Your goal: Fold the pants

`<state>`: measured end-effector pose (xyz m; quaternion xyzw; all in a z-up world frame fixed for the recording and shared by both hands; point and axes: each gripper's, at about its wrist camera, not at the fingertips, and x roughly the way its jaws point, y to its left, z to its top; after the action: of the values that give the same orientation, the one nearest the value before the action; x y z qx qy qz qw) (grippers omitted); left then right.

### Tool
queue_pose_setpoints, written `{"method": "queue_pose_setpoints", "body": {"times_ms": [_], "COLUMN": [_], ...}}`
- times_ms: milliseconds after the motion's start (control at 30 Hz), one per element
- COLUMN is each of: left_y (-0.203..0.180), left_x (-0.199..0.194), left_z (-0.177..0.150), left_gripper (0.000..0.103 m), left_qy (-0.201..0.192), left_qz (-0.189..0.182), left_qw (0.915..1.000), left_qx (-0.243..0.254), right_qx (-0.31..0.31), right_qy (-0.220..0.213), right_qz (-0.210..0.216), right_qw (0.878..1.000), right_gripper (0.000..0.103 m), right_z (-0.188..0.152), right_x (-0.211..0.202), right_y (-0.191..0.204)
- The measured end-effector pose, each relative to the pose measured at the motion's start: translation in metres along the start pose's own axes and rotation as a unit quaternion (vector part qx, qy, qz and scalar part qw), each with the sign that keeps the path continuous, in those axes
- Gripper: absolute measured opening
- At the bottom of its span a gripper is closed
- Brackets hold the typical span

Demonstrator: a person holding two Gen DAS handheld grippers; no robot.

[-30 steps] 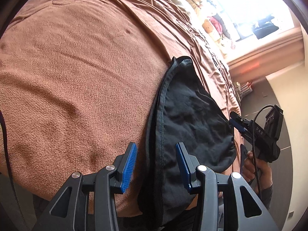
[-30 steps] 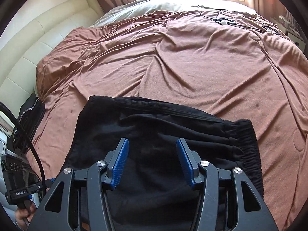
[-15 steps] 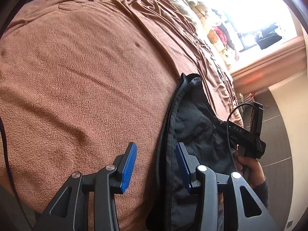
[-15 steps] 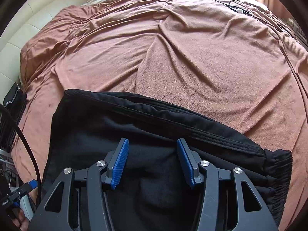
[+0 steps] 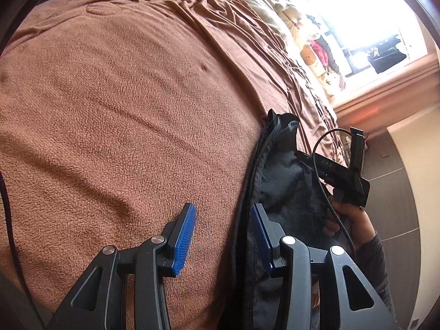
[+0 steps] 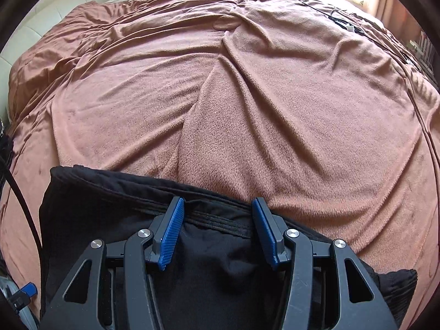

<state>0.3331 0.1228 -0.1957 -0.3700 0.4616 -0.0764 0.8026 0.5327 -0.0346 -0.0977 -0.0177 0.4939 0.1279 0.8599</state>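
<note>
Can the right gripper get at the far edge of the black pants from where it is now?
Probably yes. The right gripper is open, its blue pads straddling the far edge of the black pants, with only the brown blanket beyond and nothing lying across that edge.

Wide bed covered by rumpled brown fleece blanket [image 6: 275, 104]; cream padded headboard [image 6: 55, 19] on its far left. Overexposed bright window [image 5: 365, 19] behind bed, patterned pillows [image 5: 316, 57] below it, grey tiled floor [image 5: 396, 209].

Black pants [image 6: 214, 269], folded flat, ribbed waistband at right, stitched edge far, lying on the bed's near edge
</note>
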Motion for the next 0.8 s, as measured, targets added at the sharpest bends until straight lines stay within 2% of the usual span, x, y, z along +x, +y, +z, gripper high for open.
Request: {"method": "queue_pose_setpoints", "body": {"times_ms": [133, 167, 333, 533, 800], "left_y": [0.000, -0.001, -0.005, -0.011, -0.002], "left_x": [-0.004, -0.006, -0.011, -0.010, -0.010], "left_z": [-0.001, -0.002, -0.007, -0.022, -0.047], "left_gripper": [0.045, 0.045, 0.045, 0.045, 0.045], "left_qy": [-0.001, -0.001, 0.001, 0.021, 0.044], "left_qz": [0.002, 0.001, -0.012, -0.036, -0.043], "left_qw": [1.0000, 1.0000, 0.9999, 0.9991, 0.9976], "left_qx": [-0.003, -0.003, -0.004, -0.007, -0.032], "right_qx": [0.019, 0.026, 0.026, 0.016, 0.011], "right_qy": [0.008, 0.011, -0.010, -0.030, -0.041], "right_qz": [0.014, 0.021, 0.038, 0.061, 0.104], "right_qw": [1.000, 0.999, 0.999, 0.998, 0.994], "right_gripper": [0.050, 0.047, 0.045, 0.045, 0.045], "right_z": [0.009, 0.011, 0.006, -0.025, -0.086], "right_x": [0.004, 0.002, -0.034, -0.078, -0.123], "right_y": [-0.006, -0.009, -0.019, -0.026, -0.041]}}
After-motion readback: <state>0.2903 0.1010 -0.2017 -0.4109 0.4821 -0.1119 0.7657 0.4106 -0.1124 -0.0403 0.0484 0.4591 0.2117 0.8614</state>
